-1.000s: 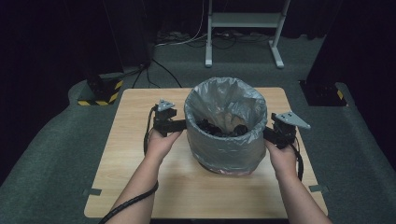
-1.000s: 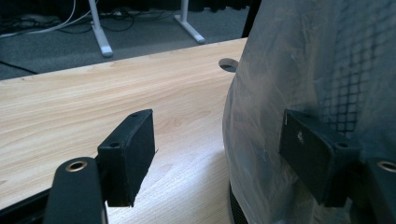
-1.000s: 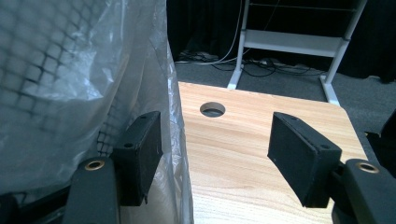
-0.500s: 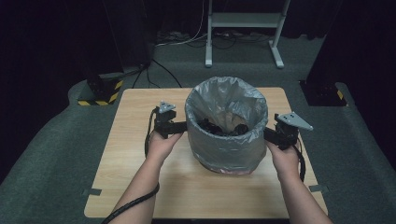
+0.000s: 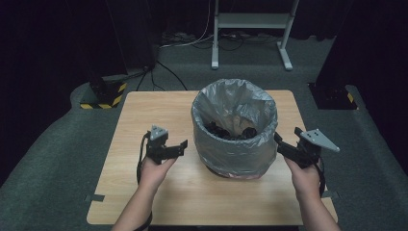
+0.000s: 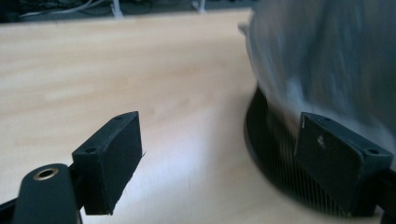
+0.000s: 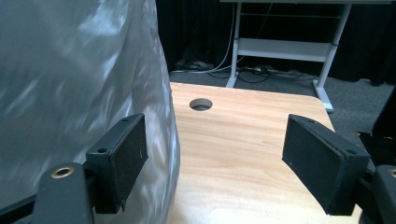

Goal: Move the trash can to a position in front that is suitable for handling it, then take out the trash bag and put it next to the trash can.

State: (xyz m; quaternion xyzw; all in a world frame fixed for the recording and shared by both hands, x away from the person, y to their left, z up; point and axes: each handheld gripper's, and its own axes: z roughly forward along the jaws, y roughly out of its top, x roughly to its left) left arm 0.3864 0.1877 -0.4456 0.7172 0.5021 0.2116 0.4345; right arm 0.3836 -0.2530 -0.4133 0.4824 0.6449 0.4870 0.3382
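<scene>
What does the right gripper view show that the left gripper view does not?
Right gripper view alone: a round cable hole in the light wooden table top, and a white metal stand frame on the grey floor beyond the table's far edge. Left gripper view alone: the black ribbed base of the bin below the liner, resting on the table. Both: the crinkled grey plastic bin liner close beside a pair of wide-open black jaws, with nothing between them, over the same wood surface.

table (image 5: 144, 192): light wood | on it: lined bin (image 5: 234, 144), near centre
</scene>
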